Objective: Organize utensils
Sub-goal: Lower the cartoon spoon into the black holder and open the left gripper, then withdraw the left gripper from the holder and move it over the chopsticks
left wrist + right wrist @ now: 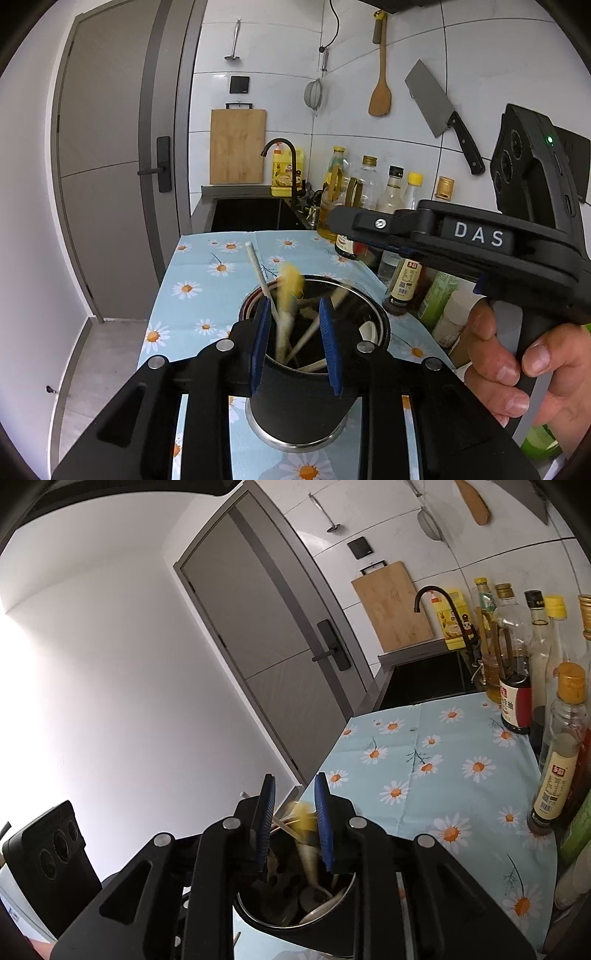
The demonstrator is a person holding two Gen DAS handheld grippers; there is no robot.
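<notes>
On a counter covered by a pale blue daisy-print cloth (192,295) stands a black cylindrical utensil holder (301,398) with a steel rim. The left gripper (295,343) has its blue-padded fingers (260,343) set against the two sides of the holder's upper wall, so it is clenched on the holder. Inside the holder lean several utensils: a thin white stick (260,277) that rises above the rim on the left, pale chopsticks (310,334), a white spoon (369,330) against the right inner wall, and a brush with a yellow head (291,282), which is motion-blurred and sticks up out of the opening. The right gripper (293,825) hangs over the holder's mouth; in the right wrist view the blurred yellow brush head (304,818) lies between its fingers, with a visible gap to the left pad, so the gripper appears released, not pressing on the brush. The same view looks down into the holder (332,919) and shows a white spoon (321,910) and a perforated insert at the bottom. In the left wrist view the person's right hand (517,373) grips the handle of the right gripper. Bottles of oil and sauce (406,280) stand along the tiled wall to the right of the cloth. Beyond the cloth are a black sink (251,214), a dark faucet (284,162) and a wooden cutting board (238,146) leaning on the wall; a wooden spatula (380,85) and a cleaver (439,110) hang above.
</notes>
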